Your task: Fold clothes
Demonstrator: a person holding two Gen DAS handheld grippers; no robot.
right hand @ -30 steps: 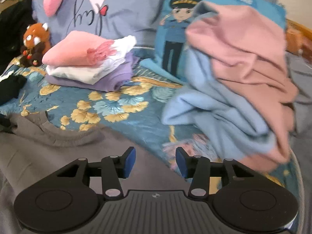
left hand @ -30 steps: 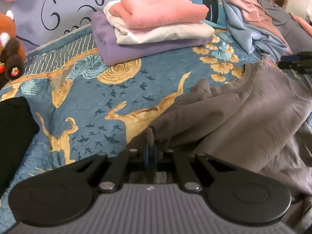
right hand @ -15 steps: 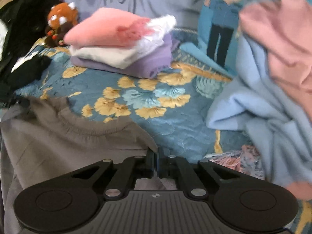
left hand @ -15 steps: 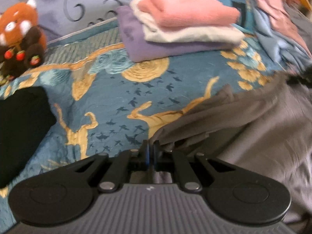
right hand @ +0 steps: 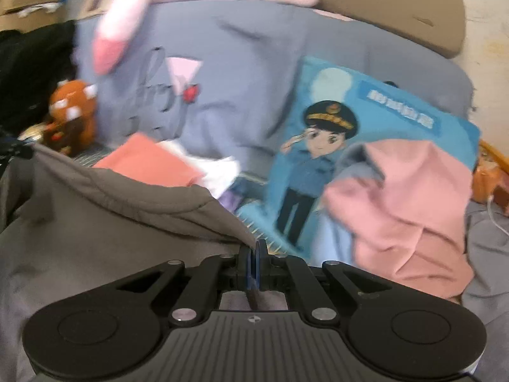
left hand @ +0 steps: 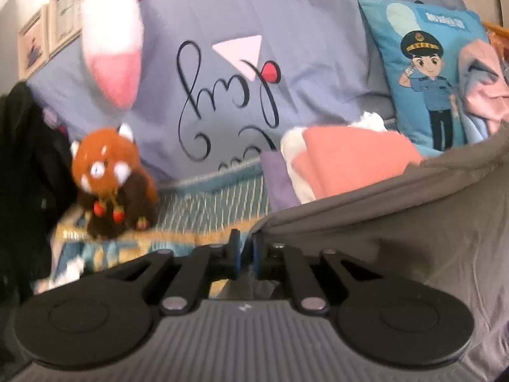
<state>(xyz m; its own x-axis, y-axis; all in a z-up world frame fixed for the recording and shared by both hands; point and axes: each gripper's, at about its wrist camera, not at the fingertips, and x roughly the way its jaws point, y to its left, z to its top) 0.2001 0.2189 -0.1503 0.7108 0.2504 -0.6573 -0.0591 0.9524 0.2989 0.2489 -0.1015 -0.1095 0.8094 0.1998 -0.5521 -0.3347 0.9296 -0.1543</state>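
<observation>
1. Left wrist view: the left gripper [left hand: 244, 250] has its jaws pinched on a corner of the grey shirt [left hand: 397, 222], which spreads rightward across the frame, lifted off the bedspread [left hand: 203, 210].
2. Right wrist view: the right gripper [right hand: 253, 265] is clamped on the shirt's other edge; the cloth [right hand: 105, 222] stretches left.
3. Behind it sit a stack of folded clothes [left hand: 343, 162], a red panda plush [left hand: 108, 178], a policeman cushion [right hand: 350, 146] and a pink-and-blue heap of garments [right hand: 407, 203].
</observation>
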